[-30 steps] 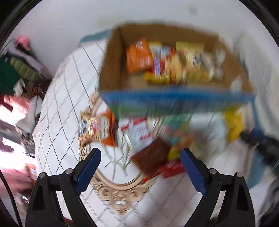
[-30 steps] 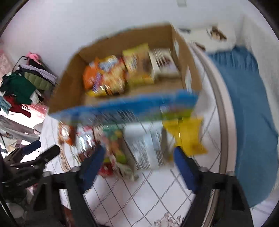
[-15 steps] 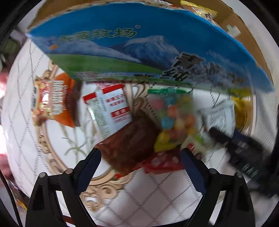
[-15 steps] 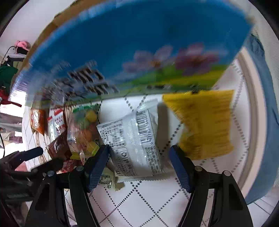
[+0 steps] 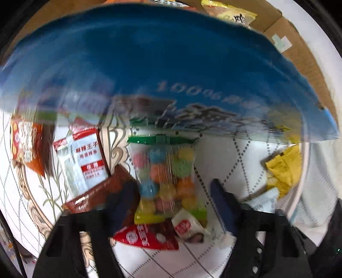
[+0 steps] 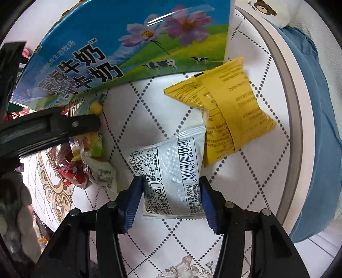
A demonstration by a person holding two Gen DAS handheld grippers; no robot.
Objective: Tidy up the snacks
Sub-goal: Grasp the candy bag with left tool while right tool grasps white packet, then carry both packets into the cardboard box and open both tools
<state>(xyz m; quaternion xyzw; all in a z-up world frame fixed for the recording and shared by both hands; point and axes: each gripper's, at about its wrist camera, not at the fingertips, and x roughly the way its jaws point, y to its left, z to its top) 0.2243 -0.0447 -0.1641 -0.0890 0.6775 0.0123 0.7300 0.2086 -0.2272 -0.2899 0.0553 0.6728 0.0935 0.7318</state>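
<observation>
My left gripper (image 5: 173, 198) points straight down over a clear bag of coloured candy balls (image 5: 166, 171). Its blurred jaws are closing with the bag between them, and a thin gap still shows at the right pad. The jaws of my right gripper (image 6: 171, 196) are closing too, and both blue pads touch the sides of a white packet with a barcode (image 6: 171, 171) that lies flat on the cloth. A yellow packet (image 6: 230, 111) lies just beyond it. One black finger (image 6: 64, 126) of the left gripper shows in the right wrist view.
A cardboard box with a blue milk print (image 6: 128, 42) stands behind the snacks, with packets inside (image 5: 230, 12). Red-and-white (image 5: 85, 158), orange (image 5: 25, 145), brown (image 5: 96, 196) and red (image 5: 145, 235) packets lie to the left. The round table's rim (image 6: 299, 128) and blue fabric (image 6: 320, 139) are on the right.
Both grippers have sunk toward the table, and the box now fills the top of each view. The left jaws have narrowed around the candy bag, the right jaws onto the white packet.
</observation>
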